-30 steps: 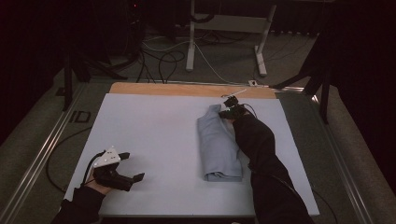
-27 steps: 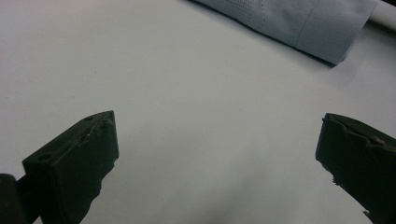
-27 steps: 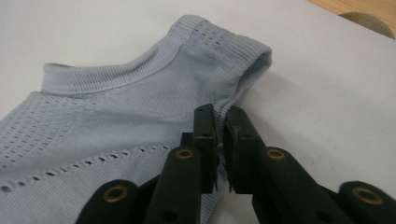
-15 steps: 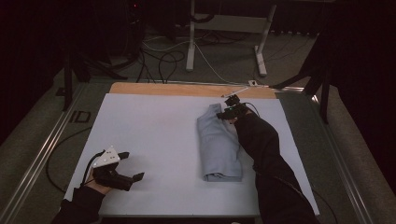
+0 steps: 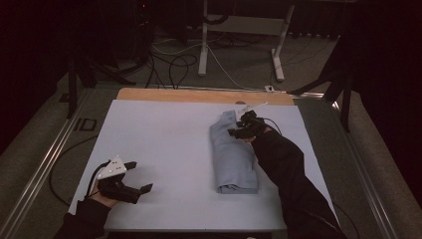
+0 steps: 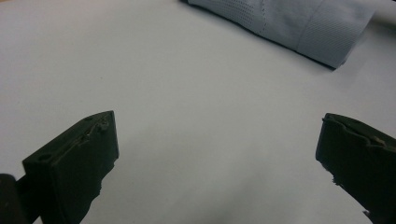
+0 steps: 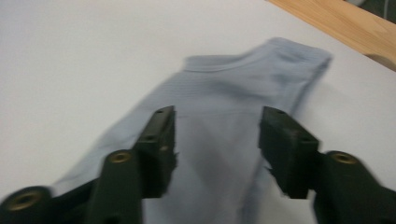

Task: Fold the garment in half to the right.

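High view: the folded grey garment lies right of centre on the white table; the right gripper has lifted off its far end. Left gripper unmoved, near left.

Left gripper view: jaws wide, empty.

Right gripper view: jaws, just closing slightly, stand parted above the garment, gripping nothing.

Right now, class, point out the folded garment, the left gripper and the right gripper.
folded garment (image 5: 233, 158), high view, middle of the cloth.
left gripper (image 5: 141, 177), high view, between its fingertips.
right gripper (image 7: 215, 140), right gripper view, between its fingertips.
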Available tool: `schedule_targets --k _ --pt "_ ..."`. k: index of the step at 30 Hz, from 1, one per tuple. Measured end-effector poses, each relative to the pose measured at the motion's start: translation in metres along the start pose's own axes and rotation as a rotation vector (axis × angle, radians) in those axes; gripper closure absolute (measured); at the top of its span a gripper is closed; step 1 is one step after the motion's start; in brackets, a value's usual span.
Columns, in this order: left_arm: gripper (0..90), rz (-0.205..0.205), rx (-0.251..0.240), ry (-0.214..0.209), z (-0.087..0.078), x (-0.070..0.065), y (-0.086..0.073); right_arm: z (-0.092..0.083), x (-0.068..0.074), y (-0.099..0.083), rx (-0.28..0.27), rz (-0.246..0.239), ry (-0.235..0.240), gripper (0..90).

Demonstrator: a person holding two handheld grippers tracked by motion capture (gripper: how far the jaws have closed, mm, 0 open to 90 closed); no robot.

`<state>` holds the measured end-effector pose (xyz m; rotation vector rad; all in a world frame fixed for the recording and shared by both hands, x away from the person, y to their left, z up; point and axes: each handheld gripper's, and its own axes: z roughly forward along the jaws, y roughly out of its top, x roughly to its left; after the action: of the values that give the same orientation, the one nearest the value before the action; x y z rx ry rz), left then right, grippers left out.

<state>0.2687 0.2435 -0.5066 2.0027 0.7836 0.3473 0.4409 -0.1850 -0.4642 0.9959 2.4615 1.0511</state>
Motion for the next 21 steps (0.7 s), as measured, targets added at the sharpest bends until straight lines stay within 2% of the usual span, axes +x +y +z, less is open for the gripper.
schedule_targets --k 3,7,10,12,14,15,18,21 --pt "0.4 -0.004 -0.002 -0.001 0.000 0.000 0.000 -0.009 0.016 -0.005 -0.013 -0.028 0.034 52.6" --pt "0.4 -0.003 0.001 -0.002 0.001 0.000 0.000 -0.023 0.036 -0.012 -0.035 -0.041 0.085 56.8" --pt "0.4 -0.001 0.000 -0.004 0.000 0.000 0.000 -0.032 0.051 -0.018 -0.049 -0.055 0.137 64.4" --pt "0.4 -0.004 0.000 -0.004 0.001 0.001 -0.001 -0.036 0.061 -0.023 -0.050 -0.084 0.152 74.6" --pt "0.4 -0.006 0.001 -0.005 0.001 0.001 -0.001 -0.040 0.068 -0.029 -0.051 -0.088 0.181 85.2" --pt "0.4 -0.002 0.003 -0.005 0.001 0.000 -0.001 -0.041 0.073 -0.032 -0.041 -0.111 0.183 89.8" --pt "0.4 -0.006 0.003 -0.005 0.001 0.001 -0.002 -0.046 0.082 -0.041 -0.016 -0.177 0.193 90.0" --pt "0.4 -0.002 0.005 -0.006 0.002 0.001 -0.002 -0.050 0.087 -0.050 -0.007 -0.198 0.199 90.0"
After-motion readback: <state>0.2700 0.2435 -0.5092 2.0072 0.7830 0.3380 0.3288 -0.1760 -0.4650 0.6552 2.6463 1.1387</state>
